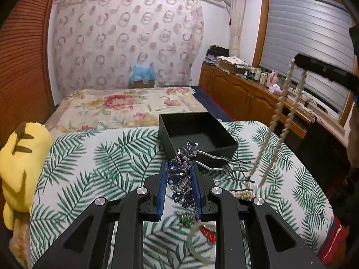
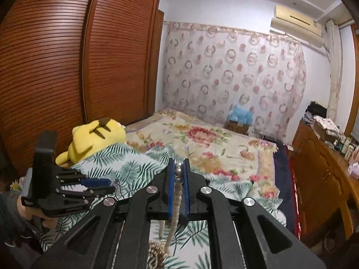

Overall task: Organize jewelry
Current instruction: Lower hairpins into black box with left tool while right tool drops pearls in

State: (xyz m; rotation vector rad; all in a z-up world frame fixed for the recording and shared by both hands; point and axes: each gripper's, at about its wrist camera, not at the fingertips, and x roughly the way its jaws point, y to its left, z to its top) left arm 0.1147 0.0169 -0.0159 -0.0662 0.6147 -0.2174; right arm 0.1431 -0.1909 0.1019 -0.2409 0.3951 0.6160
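My left gripper [image 1: 179, 168] is shut on a hair comb with purple gem flowers [image 1: 182, 174]; its silver prongs [image 1: 231, 170] stick out to the right, just in front of the open black box [image 1: 197, 132] on the leaf-print cloth. My right gripper [image 2: 178, 168] is shut on a pearl necklace [image 2: 177, 192] near its silver beads and holds it high. In the left wrist view the right gripper [image 1: 300, 61] is at the upper right and the necklace [image 1: 276, 121] hangs down in two strands to the cloth. The left gripper also shows in the right wrist view [image 2: 98, 185].
More jewelry lies on the cloth under my left gripper: a green piece [image 1: 187, 218], a pale bangle [image 1: 195, 244] and a red piece [image 1: 208, 234]. A yellow plush toy [image 1: 20, 168] sits at the left. A floral bed [image 1: 125, 107] lies beyond, a wooden cabinet [image 1: 242, 94] on the right.
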